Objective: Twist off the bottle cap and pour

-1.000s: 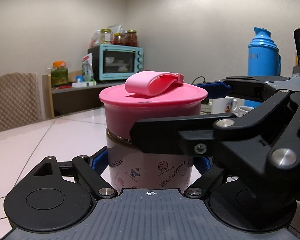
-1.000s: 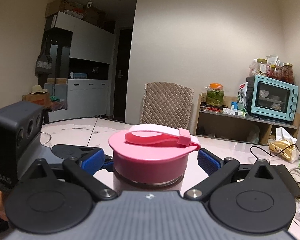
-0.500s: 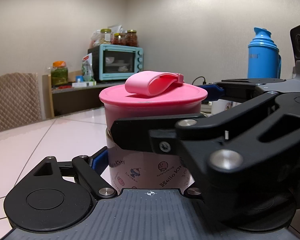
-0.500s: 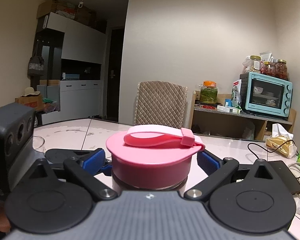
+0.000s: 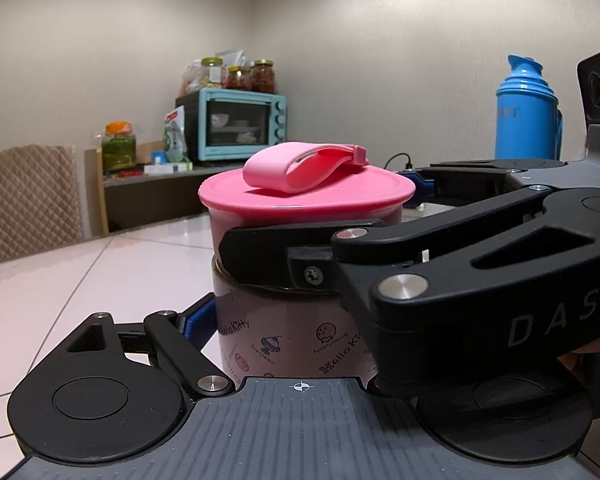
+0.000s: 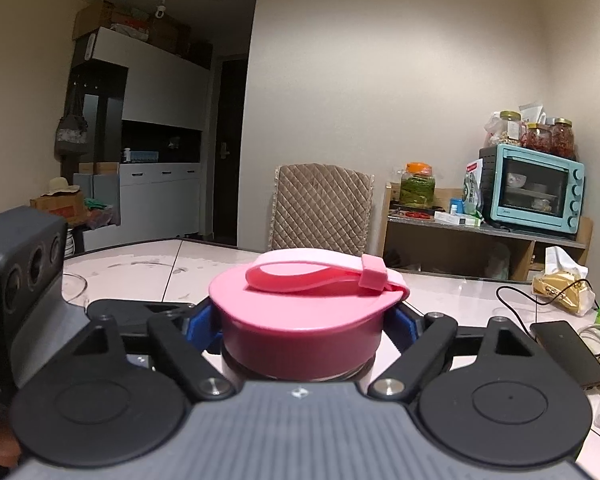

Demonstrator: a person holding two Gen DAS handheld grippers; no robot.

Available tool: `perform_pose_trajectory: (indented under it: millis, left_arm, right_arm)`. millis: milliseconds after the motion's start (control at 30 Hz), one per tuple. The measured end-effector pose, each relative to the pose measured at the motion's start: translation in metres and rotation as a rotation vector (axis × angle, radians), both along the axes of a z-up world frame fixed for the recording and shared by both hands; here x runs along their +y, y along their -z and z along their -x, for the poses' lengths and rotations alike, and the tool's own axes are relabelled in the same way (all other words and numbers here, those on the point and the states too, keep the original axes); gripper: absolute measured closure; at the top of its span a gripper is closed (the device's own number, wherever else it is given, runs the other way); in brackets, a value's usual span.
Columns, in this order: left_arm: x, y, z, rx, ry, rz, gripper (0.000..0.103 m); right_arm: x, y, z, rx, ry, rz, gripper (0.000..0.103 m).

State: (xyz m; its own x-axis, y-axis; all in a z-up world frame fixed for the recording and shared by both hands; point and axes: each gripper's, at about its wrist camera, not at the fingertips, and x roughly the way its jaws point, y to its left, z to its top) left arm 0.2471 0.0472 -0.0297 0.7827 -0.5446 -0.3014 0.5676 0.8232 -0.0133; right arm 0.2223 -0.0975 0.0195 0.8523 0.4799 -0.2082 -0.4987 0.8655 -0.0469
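Bottle [image 5: 300,336] stands upright on the pale tiled surface [image 5: 80,280], dead centre in both wrist views, with the teal toaster oven [image 5: 240,128] well behind it on a shelf. It's a squat wide-mouth thing with a printed, cartoon-decorated body and a broad pink cap [image 6: 304,320] carrying a soft pink carry loop [image 6: 320,276] that lies flat across the top.

My left gripper [image 5: 296,320] is clamped on the printed body, below the cap; one blue pad shows pressed at the body's left side, the other is hidden behind my other tool. My right gripper [image 6: 304,324] is clenched on the cap's skirt, blue pads pressing in from either side just under the rim.

Handling, as I judge it: body wall looks like smooth glossy plastic or glass, so slippery under torque and likely to spin in the left pads unless the squeeze stays firm. Cap skirt is smooth too, no visible knurling, and wide, so it will need several turns with re-grips. Cap looks rigid; loop is floppy, useless as a hold for twisting. Contents not visible, so weight unknown; I'd treat it as possibly full and top-heavy once tilted.

Best holds: low-to-mid body for the anchor hand, cap skirt across its widest part for the turning hand, staying clear of the loop's hinge. Risk is pads slipping or the bottle tipping toward the oven side.
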Motion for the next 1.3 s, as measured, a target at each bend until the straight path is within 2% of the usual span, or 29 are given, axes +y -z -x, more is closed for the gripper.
perform_pose_trajectory:
  millis: [300, 500, 600, 733, 1100, 1300]
  left_arm:
    - [0.003, 0.0, -0.004, 0.002, 0.001, 0.003, 0.014]
    - [0.002, 0.0, -0.005, 0.002, 0.001, 0.004, 0.014]
    - [0.001, 0.0, -0.006, 0.002, 0.001, 0.004, 0.014]
    - [0.0, 0.0, -0.007, 0.002, 0.001, 0.003, 0.014]
    - [0.0, 0.0, -0.007, 0.001, 0.001, 0.002, 0.014]
    - [0.0, 0.0, -0.008, 0.002, 0.001, 0.003, 0.014]
  right_arm:
    - [-0.026, 0.0, -0.017, 0.005, -0.178, -0.031, 0.018]
    - [-0.056, -0.001, -0.049, 0.056, -0.42, -0.089, 0.018]
    - [-0.062, -0.006, -0.06, 0.028, -0.517, -0.034, 0.018]
    - [-0.069, -0.011, -0.075, 0.041, -0.619, -0.025, 0.018]
    - [-0.071, -0.022, -0.077, 0.037, -0.653, -0.017, 0.018]
    - [-0.077, -0.013, -0.07, 0.038, -0.626, -0.021, 0.017]
